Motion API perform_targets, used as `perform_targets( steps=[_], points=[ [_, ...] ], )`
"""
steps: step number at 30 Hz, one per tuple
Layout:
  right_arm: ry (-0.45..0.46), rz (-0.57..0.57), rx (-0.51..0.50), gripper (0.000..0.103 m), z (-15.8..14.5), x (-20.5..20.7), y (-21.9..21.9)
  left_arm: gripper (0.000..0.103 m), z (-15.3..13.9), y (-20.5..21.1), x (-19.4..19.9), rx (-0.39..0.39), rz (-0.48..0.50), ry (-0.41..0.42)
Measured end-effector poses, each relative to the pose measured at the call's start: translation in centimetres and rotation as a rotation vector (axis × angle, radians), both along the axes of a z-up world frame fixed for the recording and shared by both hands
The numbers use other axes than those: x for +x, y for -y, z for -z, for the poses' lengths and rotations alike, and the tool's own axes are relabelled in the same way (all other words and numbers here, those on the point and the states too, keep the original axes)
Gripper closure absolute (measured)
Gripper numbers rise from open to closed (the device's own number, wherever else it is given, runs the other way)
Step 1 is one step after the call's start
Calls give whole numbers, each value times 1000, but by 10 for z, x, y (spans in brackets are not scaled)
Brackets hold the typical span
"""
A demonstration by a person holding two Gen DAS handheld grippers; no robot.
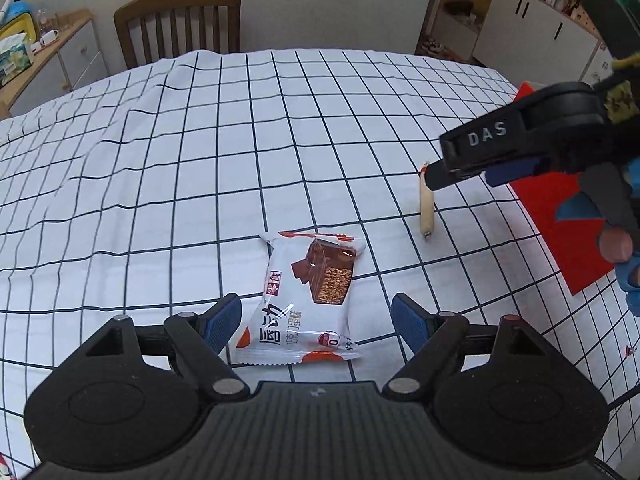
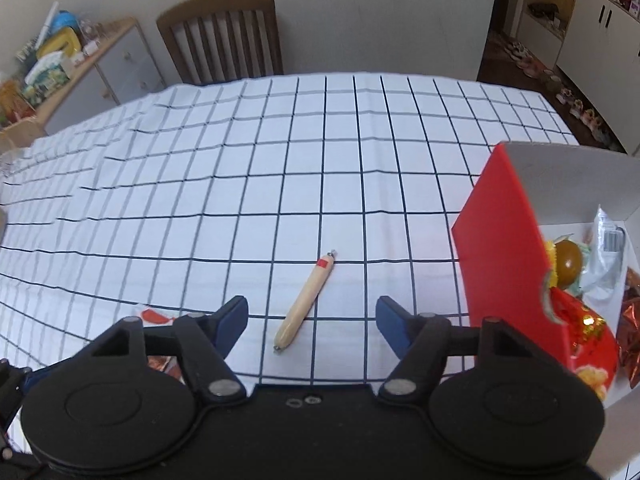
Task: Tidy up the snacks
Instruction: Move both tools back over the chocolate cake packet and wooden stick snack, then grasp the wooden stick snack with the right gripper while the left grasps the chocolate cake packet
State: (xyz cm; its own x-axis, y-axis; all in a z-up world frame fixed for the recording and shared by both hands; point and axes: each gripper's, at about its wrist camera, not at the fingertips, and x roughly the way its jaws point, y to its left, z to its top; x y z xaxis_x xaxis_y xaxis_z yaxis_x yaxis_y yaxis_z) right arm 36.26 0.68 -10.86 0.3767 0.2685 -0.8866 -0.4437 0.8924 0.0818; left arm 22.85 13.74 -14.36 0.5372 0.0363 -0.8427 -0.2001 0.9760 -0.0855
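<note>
White cloth with a dark grid (image 1: pixel 200 168) covers the table and fills most of both views. Beyond its far edge, a wooden slat-back chair (image 1: pixel 178 24) stands at upper left of centre, with a low wooden cabinet (image 1: pixel 60 56) holding clutter at the far left and white cupboards (image 1: pixel 532 28) at upper right.

At the lower centre of the left wrist view, the left gripper (image 1: pixel 316 320) has its jaws spread wide, the blue pads (image 1: pixel 222 320) standing on either side of a white cake packet (image 1: pixel 308 300) printed with a brown layered slice. The packet lies flat on the cloth, its near half between the pads, and gaps show on both sides, so nothing is gripped.

Right of the packet, a pale sausage stick (image 1: pixel 426 204) lies on the cloth. The right gripper (image 1: pixel 460 176) reaches in from the right edge of that view, its dark fingertip overlapping the stick's far end; whether it touches cannot be told from here.

In the right wrist view the right gripper (image 2: pixel 312 320) is partly open, nothing clamped. The sausage stick (image 2: pixel 306 302), with a red band near its far tip, lies diagonally between the blue pads (image 2: pixel 394 322), clear of both.

A red box (image 2: pixel 504 240) with a white interior sits at the right edge of this view, just beside the right pad. Inside it lie a brown round snack (image 2: pixel 568 264), a clear wrapper (image 2: pixel 604 256), a red packet (image 2: pixel 588 328) and a shiny foil packet (image 2: pixel 632 328).
</note>
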Motion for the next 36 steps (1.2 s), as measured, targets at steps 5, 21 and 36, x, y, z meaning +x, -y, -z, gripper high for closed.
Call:
perform_targets(
  steps=[5, 21, 36],
  points=[
    [-32, 8, -24, 46, 16, 10, -13, 22, 11, 0, 6, 16, -2, -19],
    [-116, 32, -37, 78, 44, 24, -24, 54, 16, 1, 17, 31, -9, -21],
    [-70, -71, -29, 94, 33, -3, -13, 58, 11, 2, 6, -52, -89, -44]
  ],
)
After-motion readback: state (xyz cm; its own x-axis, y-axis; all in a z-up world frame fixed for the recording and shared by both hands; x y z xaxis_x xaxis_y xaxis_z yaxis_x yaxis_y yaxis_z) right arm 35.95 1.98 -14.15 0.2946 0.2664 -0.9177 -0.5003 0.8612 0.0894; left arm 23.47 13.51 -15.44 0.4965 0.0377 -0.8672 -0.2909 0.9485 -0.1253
